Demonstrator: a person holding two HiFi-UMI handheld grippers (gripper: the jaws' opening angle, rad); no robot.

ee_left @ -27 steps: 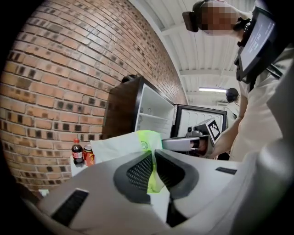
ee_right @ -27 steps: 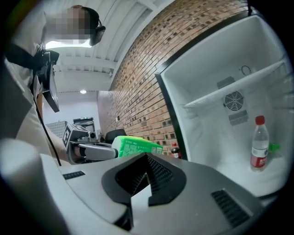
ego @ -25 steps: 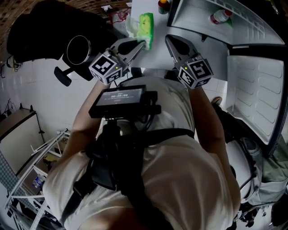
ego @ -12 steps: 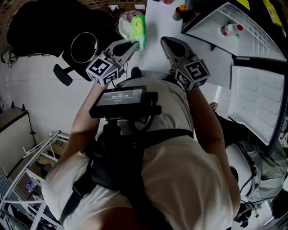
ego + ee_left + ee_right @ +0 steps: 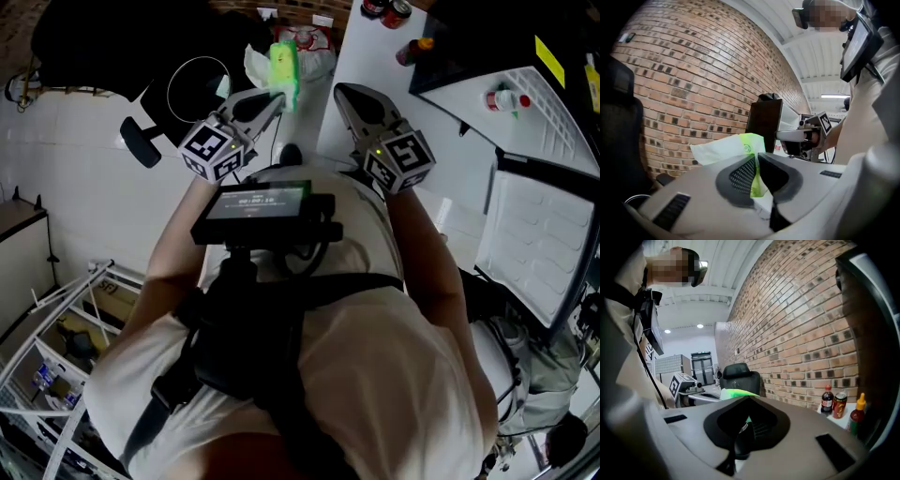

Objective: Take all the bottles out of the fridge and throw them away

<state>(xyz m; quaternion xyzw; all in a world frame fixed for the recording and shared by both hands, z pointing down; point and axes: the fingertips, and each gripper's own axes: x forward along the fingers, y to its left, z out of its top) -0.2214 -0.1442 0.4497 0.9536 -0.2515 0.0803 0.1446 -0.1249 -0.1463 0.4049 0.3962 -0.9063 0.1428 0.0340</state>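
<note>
The left hand-held gripper [image 5: 274, 97] pinches a lime-green container [image 5: 283, 61] between its pads by the near end. The container looks thin and flattened, with crumpled white material on its left side, so it may be a squashed bottle. Its long axis runs away from the person, nearly in line with the jaws, and the free end sticks out past the tips. It hangs in the air just off the left edge of the white counter [image 5: 366, 47], beside a black office chair [image 5: 738, 376]. The right hand-held gripper [image 5: 341, 90] hovers over that same edge with its jaws pressed together on nothing.

A cola bottle [image 5: 827, 401], a can [image 5: 839, 405] and a sauce bottle [image 5: 855, 416] stand at the counter's far end. A red-capped bottle [image 5: 502, 98] lies in the open fridge door [image 5: 534, 239].

A second ago the container hung over the counter itself. Both hand-held grippers have swung left since, and the fridge door now sits further right in the head view.
</note>
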